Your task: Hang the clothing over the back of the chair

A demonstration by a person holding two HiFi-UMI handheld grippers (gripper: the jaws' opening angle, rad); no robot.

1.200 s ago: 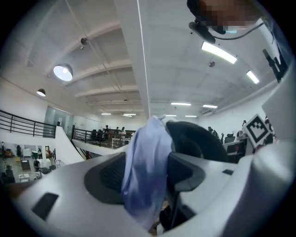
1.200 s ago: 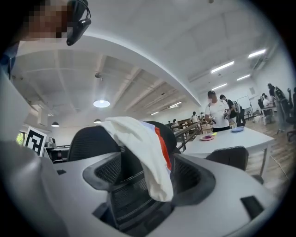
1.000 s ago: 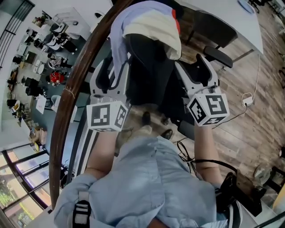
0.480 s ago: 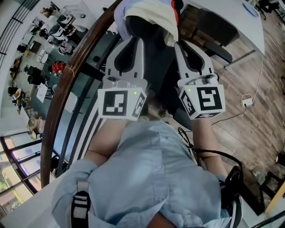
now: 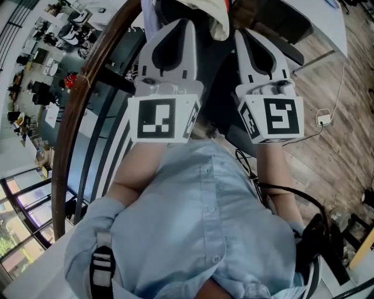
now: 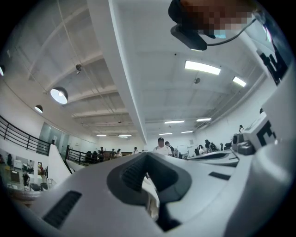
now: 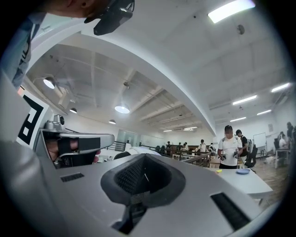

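The clothing, a cream piece [image 5: 213, 8] over a lavender one [image 5: 149, 13], lies over the top of the dark chair back [image 5: 219, 67] at the upper edge of the head view. My left gripper [image 5: 186, 22] is raised in front of the chair's left side, its jaws shut tip to tip. A sliver of cream cloth [image 6: 150, 196] shows through the hollow between the left jaws [image 6: 147, 155]; nothing is plainly pinched. My right gripper [image 5: 239, 32] stands at the chair's right side, also shut, with only dark in its hollow [image 7: 145, 156].
A curved brown railing [image 5: 76, 117] runs down the left, with a lower floor of desks [image 5: 35, 87] beyond it. A white table [image 5: 310, 20] and the chair's armrest [image 5: 292, 55] are at upper right. Cables [image 5: 321, 120] lie on the wooden floor. A person in white [image 7: 229, 148] stands far off.
Both grippers went from open beside the chair back to shut, and rose toward its top. The clothing has slid to the upper edge of the head view.
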